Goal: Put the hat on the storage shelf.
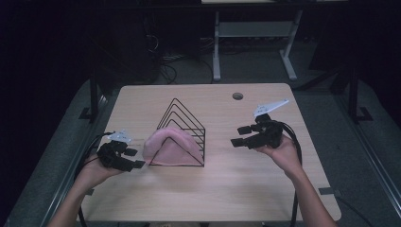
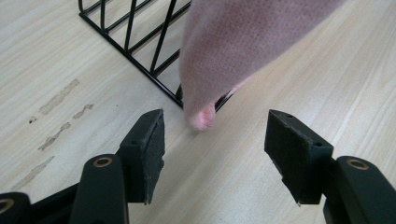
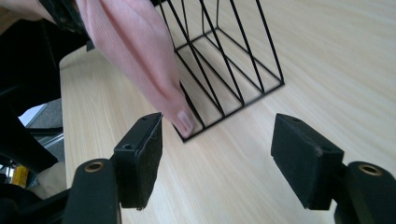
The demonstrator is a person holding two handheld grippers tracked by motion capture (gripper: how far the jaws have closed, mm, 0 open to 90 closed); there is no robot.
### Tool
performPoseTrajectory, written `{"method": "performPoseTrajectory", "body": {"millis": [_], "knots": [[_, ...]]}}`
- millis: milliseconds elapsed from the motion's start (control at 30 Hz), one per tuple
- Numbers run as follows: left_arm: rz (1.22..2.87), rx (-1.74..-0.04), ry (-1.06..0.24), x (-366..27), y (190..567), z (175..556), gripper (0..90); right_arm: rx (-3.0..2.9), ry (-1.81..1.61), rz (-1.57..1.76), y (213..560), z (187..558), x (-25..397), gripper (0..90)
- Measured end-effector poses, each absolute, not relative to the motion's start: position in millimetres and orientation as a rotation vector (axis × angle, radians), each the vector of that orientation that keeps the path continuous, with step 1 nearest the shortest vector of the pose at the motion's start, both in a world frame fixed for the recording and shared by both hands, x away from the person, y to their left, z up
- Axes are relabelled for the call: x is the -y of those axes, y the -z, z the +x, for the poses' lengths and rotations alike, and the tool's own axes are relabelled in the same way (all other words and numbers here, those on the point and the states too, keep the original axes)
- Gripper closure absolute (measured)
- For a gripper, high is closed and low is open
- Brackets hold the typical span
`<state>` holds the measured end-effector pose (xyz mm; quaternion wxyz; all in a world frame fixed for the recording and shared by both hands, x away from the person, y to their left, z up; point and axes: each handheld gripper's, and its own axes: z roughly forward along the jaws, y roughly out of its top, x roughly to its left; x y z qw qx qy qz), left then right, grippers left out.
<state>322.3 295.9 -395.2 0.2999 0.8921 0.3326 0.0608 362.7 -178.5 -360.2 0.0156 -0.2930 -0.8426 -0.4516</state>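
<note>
Both jaws wide open, left gripper [image 1: 135,158] nearest the pink cloth [image 1: 169,144], right gripper [image 1: 240,135] clear; a careless tug likely drags the wire rack [image 1: 187,125] along.

The high view looks forward and down from above the person's side, far enough back to take in the whole surface [image 1: 265,189] and the floor beyond it. The left gripper view sits low and close, looking along its own jaws at the rack [image 2: 140,46] and the pink cloth [image 2: 233,51] from the left. The right gripper view, equally low, faces the same rack [image 3: 233,70] and cloth [image 3: 135,51] from the opposite side. All three views share the rack [image 1: 182,130] and cloth [image 1: 170,149].
</note>
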Motion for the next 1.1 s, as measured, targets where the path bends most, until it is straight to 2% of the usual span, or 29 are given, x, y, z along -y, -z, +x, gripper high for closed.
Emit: {"method": "performPoseTrajectory", "body": {"millis": [1100], "knots": [[2.363, -0.876, -0.195, -296, 404, 309, 28.7, 2.528, 1.337, -1.199, 422, 325, 259, 31.0]]}}
